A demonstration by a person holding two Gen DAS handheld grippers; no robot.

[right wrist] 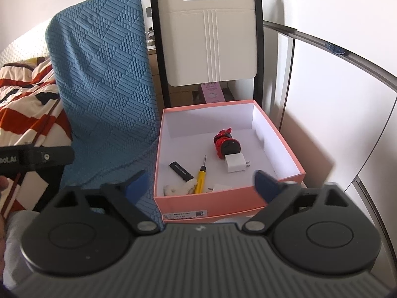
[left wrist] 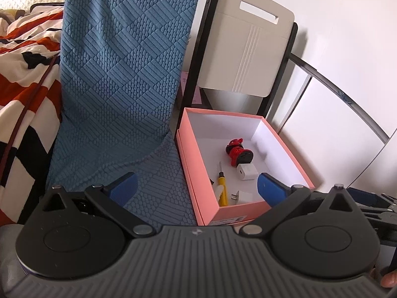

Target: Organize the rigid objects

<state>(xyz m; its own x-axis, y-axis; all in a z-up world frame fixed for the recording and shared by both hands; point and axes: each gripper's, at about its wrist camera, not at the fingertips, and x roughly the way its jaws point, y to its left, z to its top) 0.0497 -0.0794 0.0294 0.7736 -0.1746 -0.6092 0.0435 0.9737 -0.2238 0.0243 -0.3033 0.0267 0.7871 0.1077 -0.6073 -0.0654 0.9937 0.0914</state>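
An open pink box (left wrist: 238, 209) (right wrist: 223, 202) sits beside a blue cushioned seat. Inside it lie a red figurine (left wrist: 237, 150) (right wrist: 224, 141), a white charger block (left wrist: 247, 172) (right wrist: 234, 164), a yellow screwdriver (left wrist: 222, 188) (right wrist: 200, 177), a black USB stick (right wrist: 180, 170), a small white plug (left wrist: 244, 196) and a white toothed piece (right wrist: 178, 188). My left gripper (left wrist: 196, 186) is open and empty, just short of the box's near left corner. My right gripper (right wrist: 201, 183) is open and empty over the box's near wall.
A blue textured seat cover (left wrist: 124, 87) (right wrist: 104, 87) stands left of the box. A white chair back (left wrist: 248, 47) (right wrist: 211, 37) rises behind it. A striped blanket (left wrist: 27, 74) lies far left. A curved metal rail (right wrist: 347, 57) and white wall close the right side.
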